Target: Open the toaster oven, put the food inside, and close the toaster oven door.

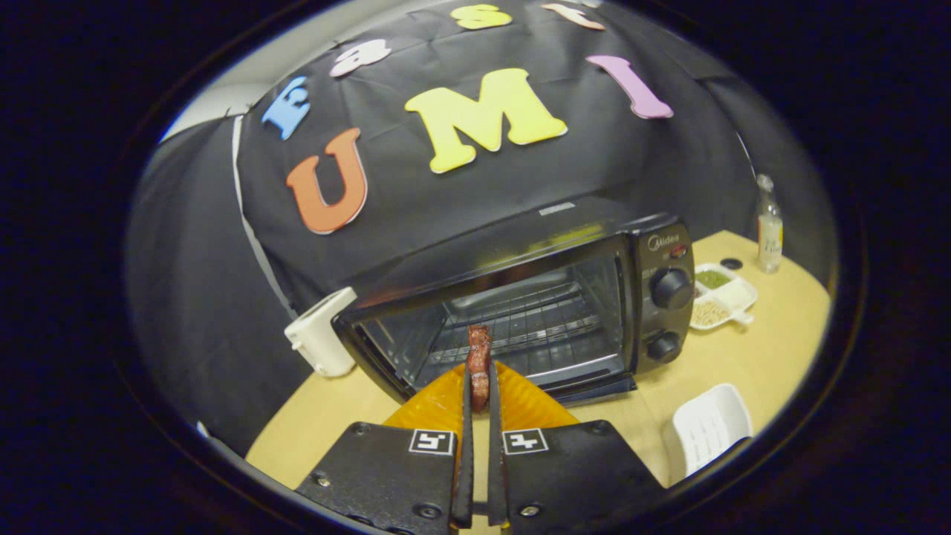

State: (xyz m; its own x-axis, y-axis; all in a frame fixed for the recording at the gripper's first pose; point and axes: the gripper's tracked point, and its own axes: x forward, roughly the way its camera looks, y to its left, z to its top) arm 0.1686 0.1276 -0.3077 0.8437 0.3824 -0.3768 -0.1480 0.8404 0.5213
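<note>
Oven (520,312) sitting at counter (773,349) back edge, door down, rack bare. Gripper (479,386) pinching food (479,364) upright, just ahead of opening. Advancing level, centring over rack, clearing door lip before releasing.

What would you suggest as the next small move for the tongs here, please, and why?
Probably carry the food forward into the toaster oven. The tongs are shut on the piece of food, the oven door appears to be folded down, and the wire rack lies bare just beyond the fingertips.
</note>
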